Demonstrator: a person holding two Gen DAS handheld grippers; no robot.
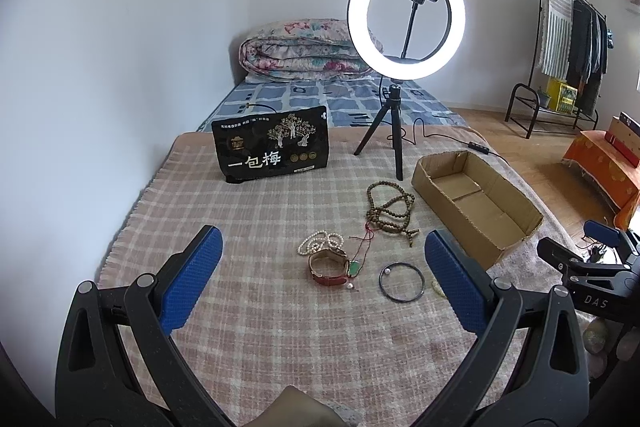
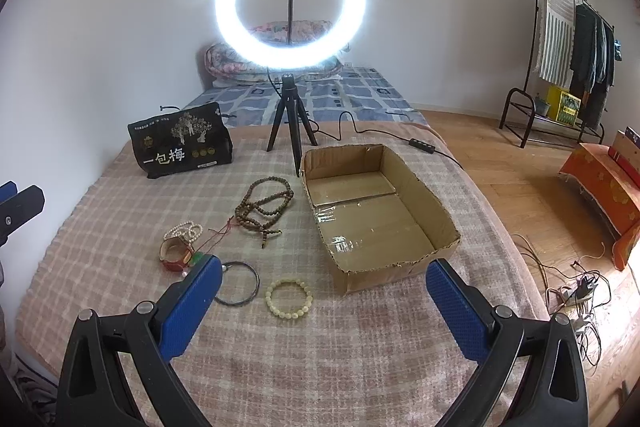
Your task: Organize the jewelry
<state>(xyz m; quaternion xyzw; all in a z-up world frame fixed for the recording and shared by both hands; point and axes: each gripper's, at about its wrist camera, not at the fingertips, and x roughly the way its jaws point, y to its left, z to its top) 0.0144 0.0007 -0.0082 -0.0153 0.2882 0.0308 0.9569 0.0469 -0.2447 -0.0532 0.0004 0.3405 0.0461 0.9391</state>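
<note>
Left hand-held gripper (image 1: 324,279): I read its blue pads spread wide, nothing between them, raised above the plaid blanket (image 1: 248,211).
Right hand-held gripper (image 2: 324,299): likewise spread wide and holding nothing; its left pad (image 2: 192,307) overlaps the dark bangle in its own view.
Pale bead bracelet (image 2: 289,299): lies flat on the blanket between the right gripper's pads in that view, just beside the dark bangle.
Dark bangle (image 1: 401,281): flat on the blanket, a small white bead at its inner rim; apart from the red strap.
Red-strap watch (image 1: 329,267): curled on its side, touching the pearl strand behind it.
Pearl strand (image 1: 320,242): bunched in loops against the watch.
Green pendant on red cord (image 1: 353,268): beside the watch; the cord runs toward the brown beads.
Brown bead necklace (image 1: 390,207): coiled in several loops, near the box but not touching it.
Cardboard box (image 2: 436,207): open-topped, shallow, nothing inside; stands on the blanket to the right of all the jewelry.
Black snack bag (image 1: 272,149): upright at the far edge of the blanket.
Ring light (image 2: 290,1): lit, on a small tripod between bag and box.
Clothes rack (image 2: 568,39): well apart, against the far wall, right side.
</note>
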